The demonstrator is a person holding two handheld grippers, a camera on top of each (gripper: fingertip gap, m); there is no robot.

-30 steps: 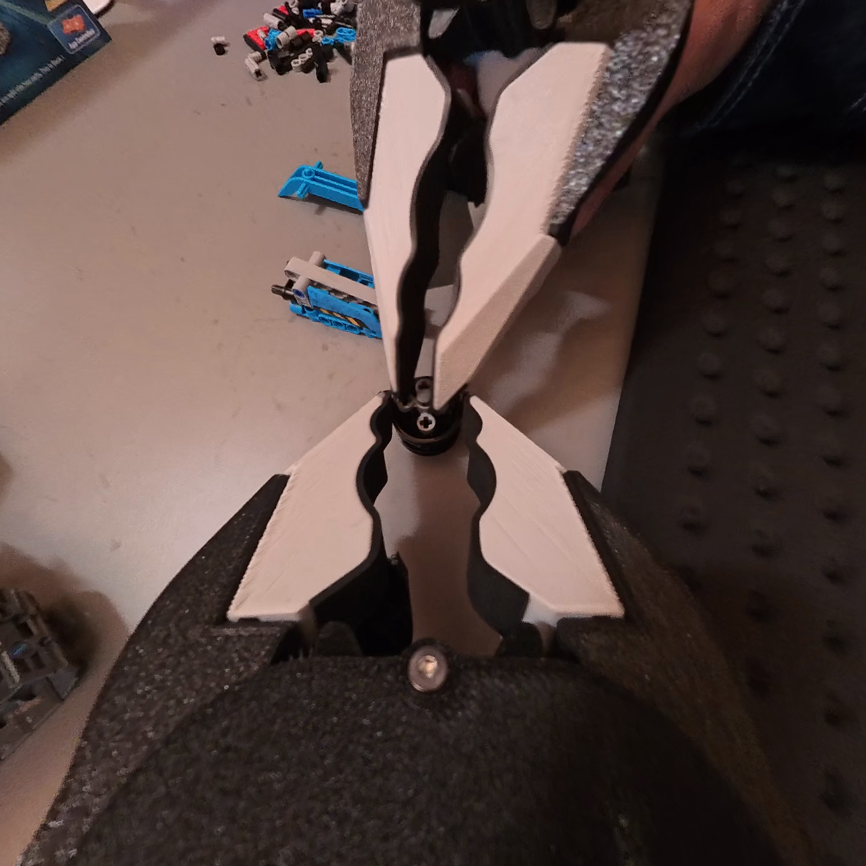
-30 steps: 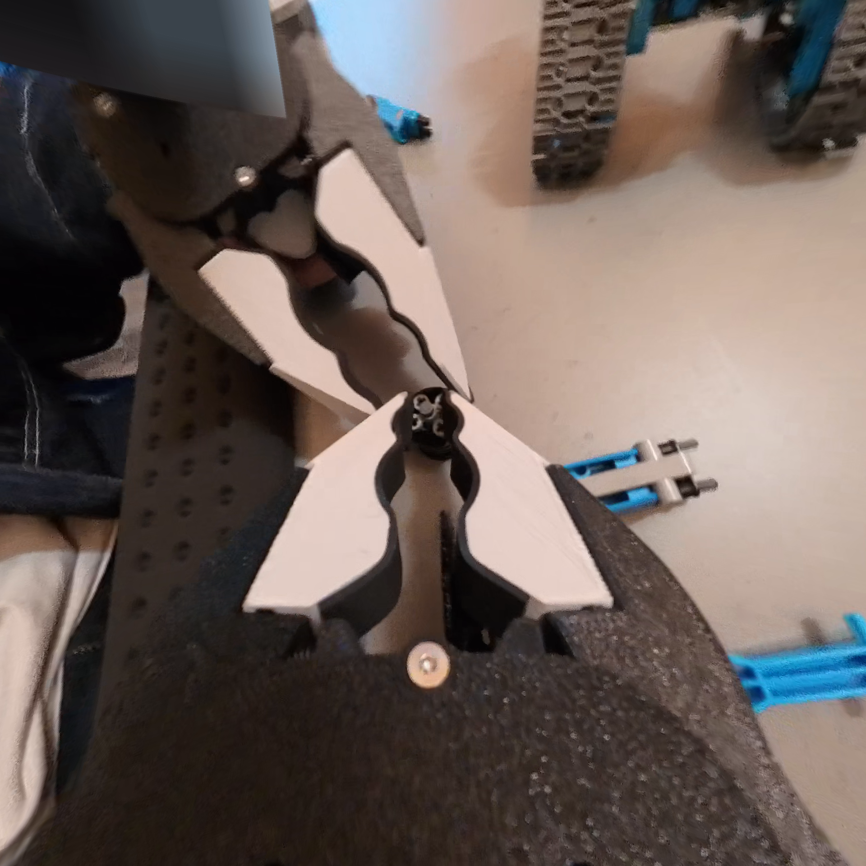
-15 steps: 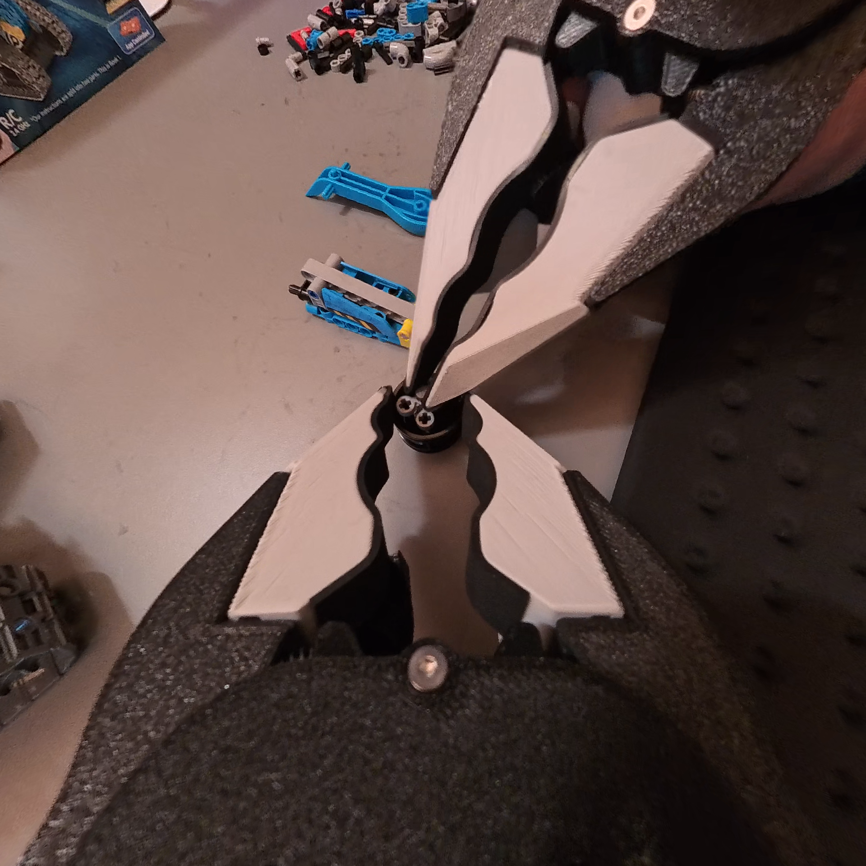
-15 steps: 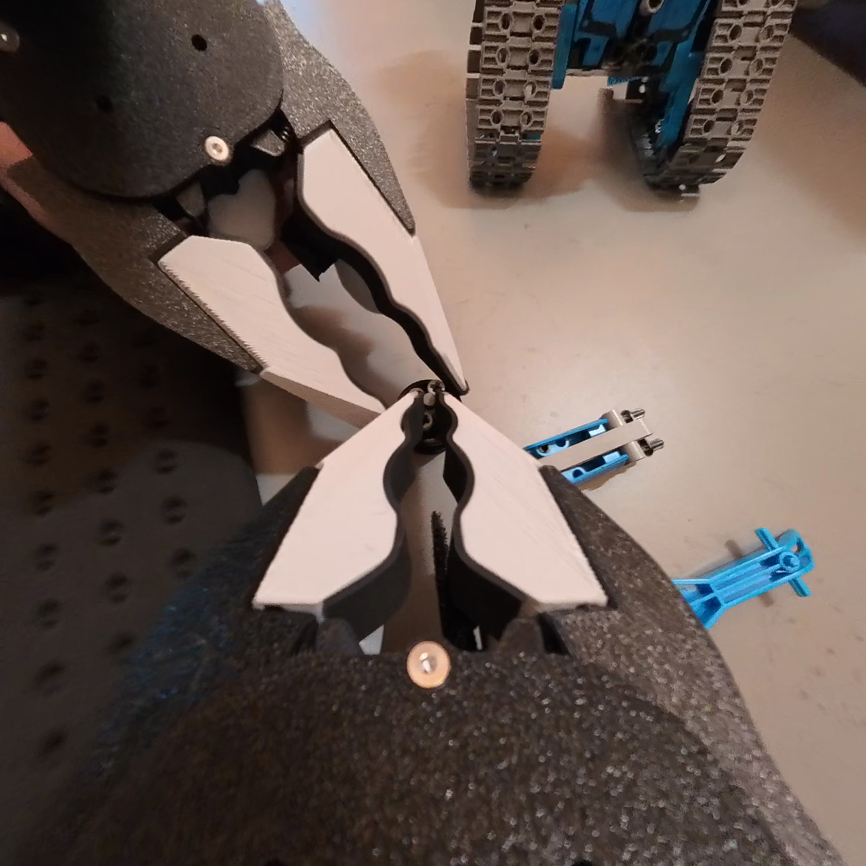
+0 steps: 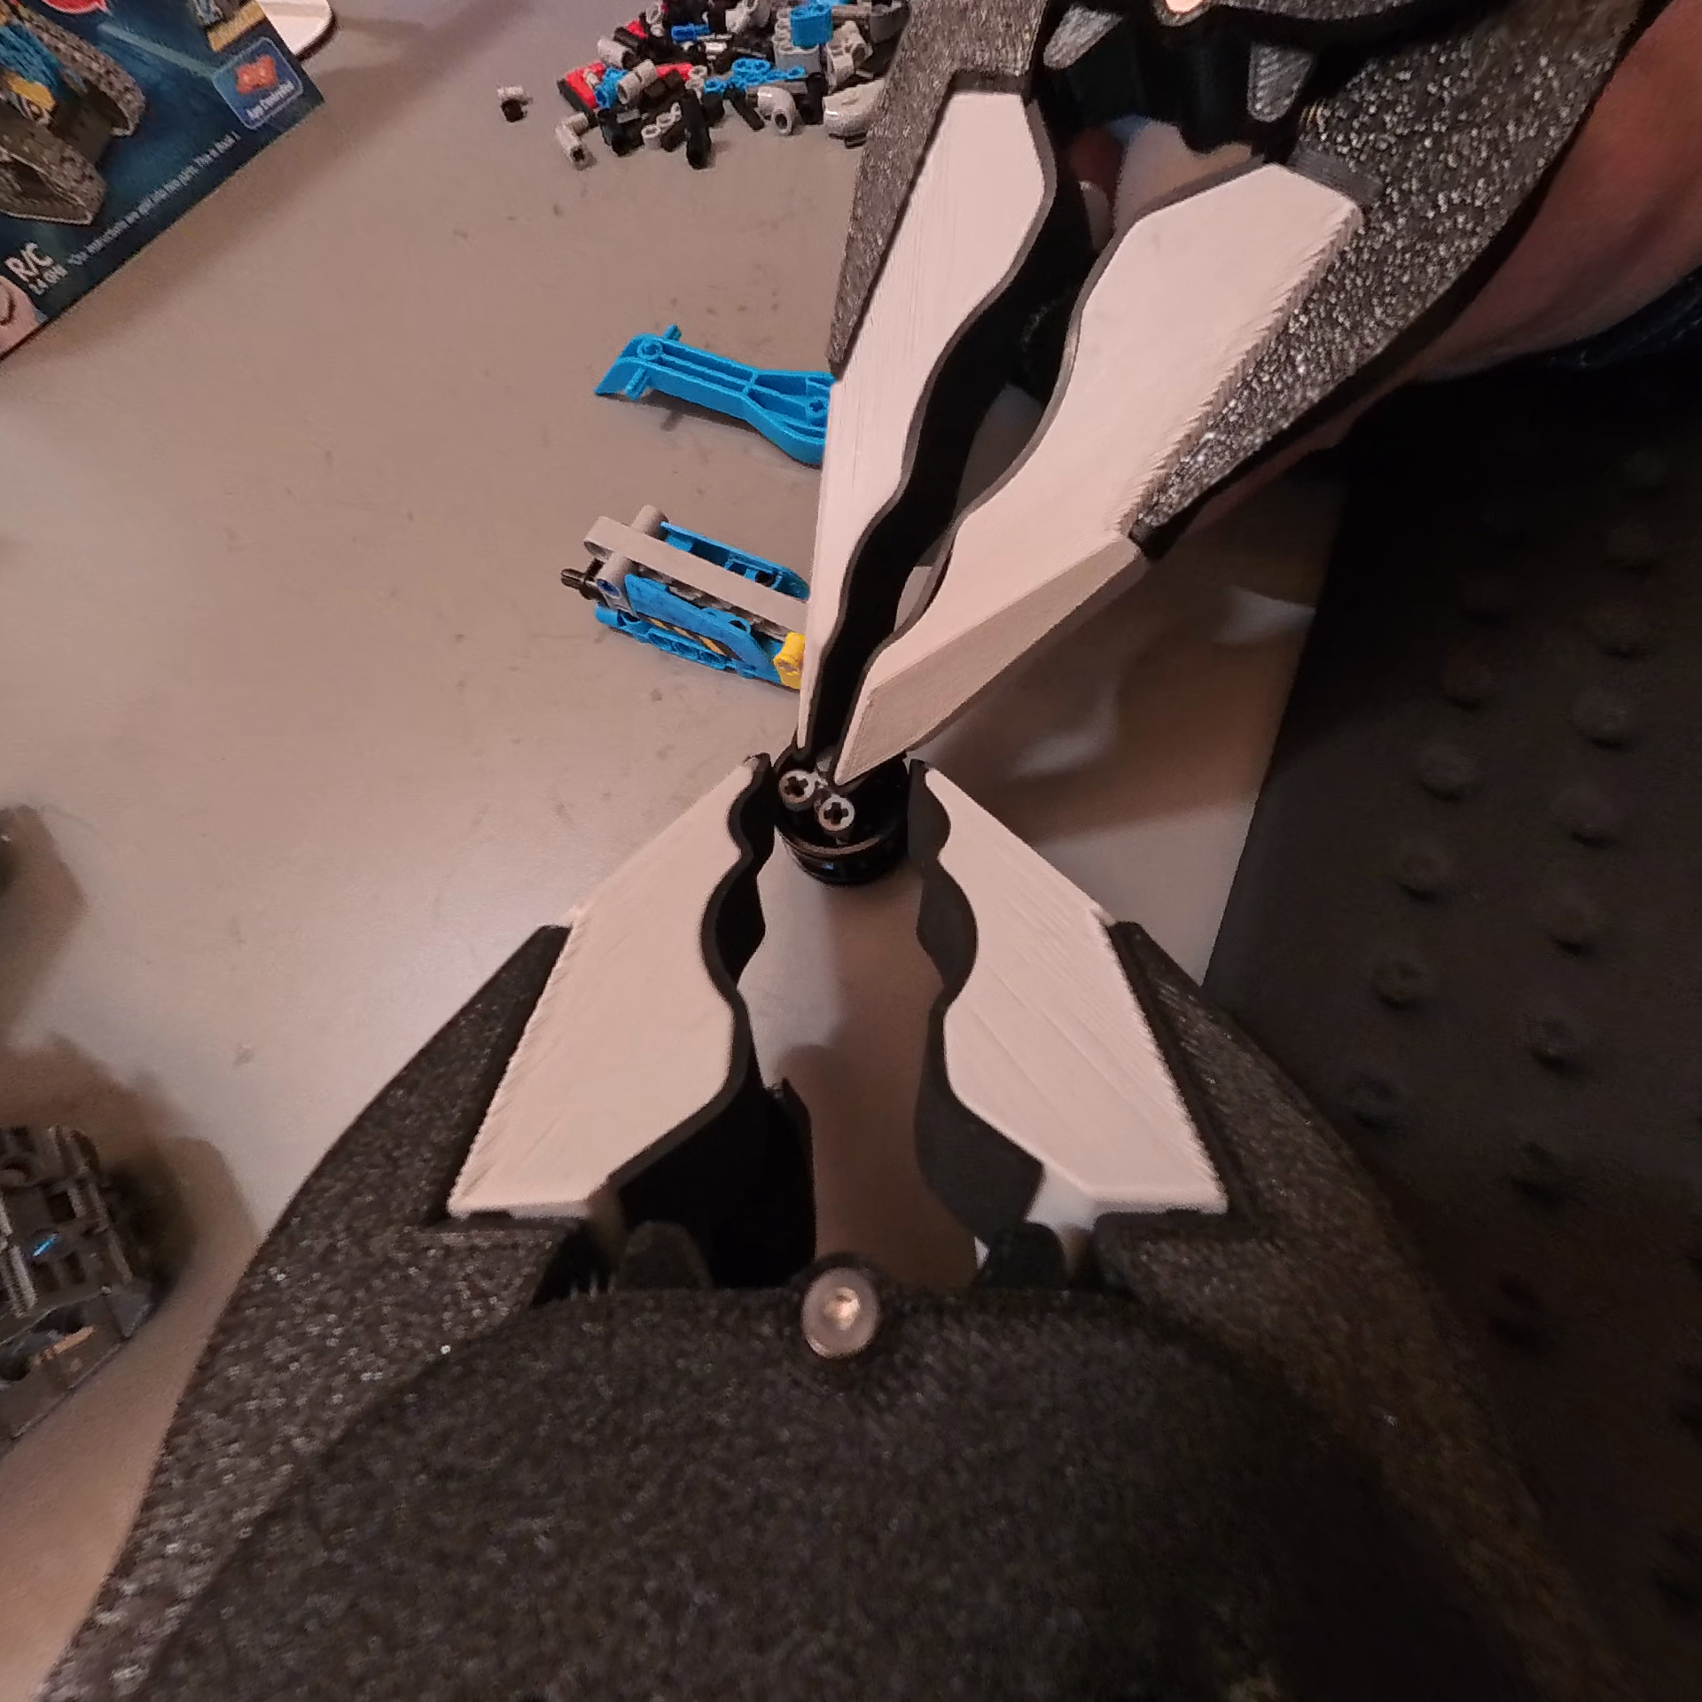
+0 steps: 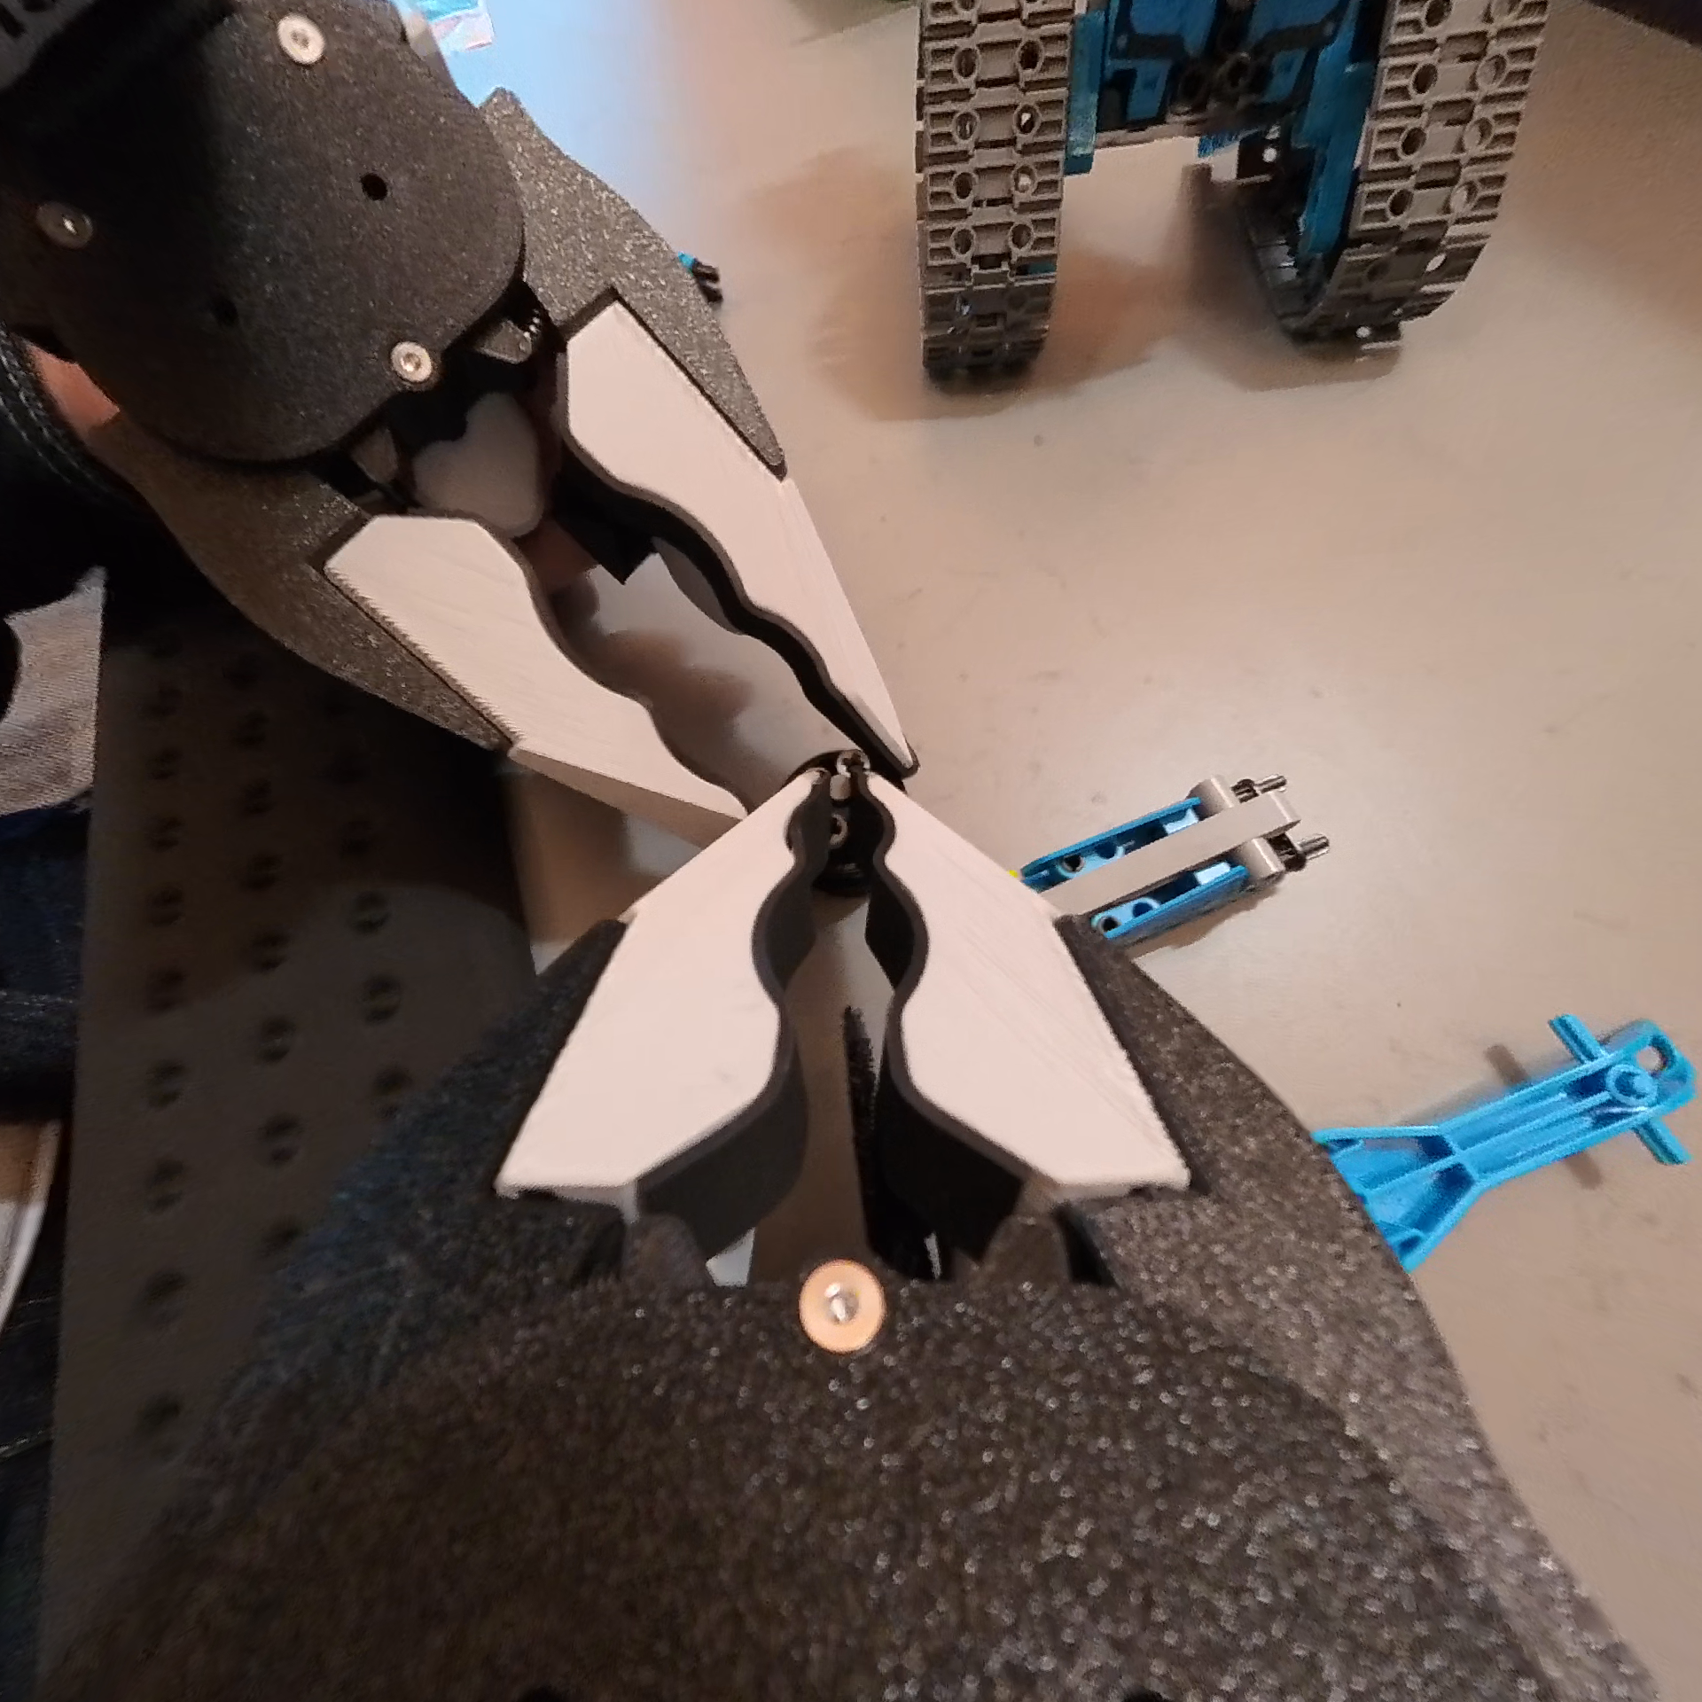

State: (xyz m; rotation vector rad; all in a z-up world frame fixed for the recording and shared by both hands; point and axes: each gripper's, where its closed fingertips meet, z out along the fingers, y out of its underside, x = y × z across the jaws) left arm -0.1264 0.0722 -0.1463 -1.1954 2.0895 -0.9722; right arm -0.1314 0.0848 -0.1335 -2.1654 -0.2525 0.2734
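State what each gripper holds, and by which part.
Left gripper grips the small black round part by its sides; right gripper pinches a grey pin at that part's top.

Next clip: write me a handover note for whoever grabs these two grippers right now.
Left gripper: jaws shut on a black hub, held above the table.
Right gripper: jaws shut on a grey pin at the hub's top; a second pin sits beside it.
Loose on the table: blue frame, blue strut, parts pile.
Tracked vehicle stands farther off.
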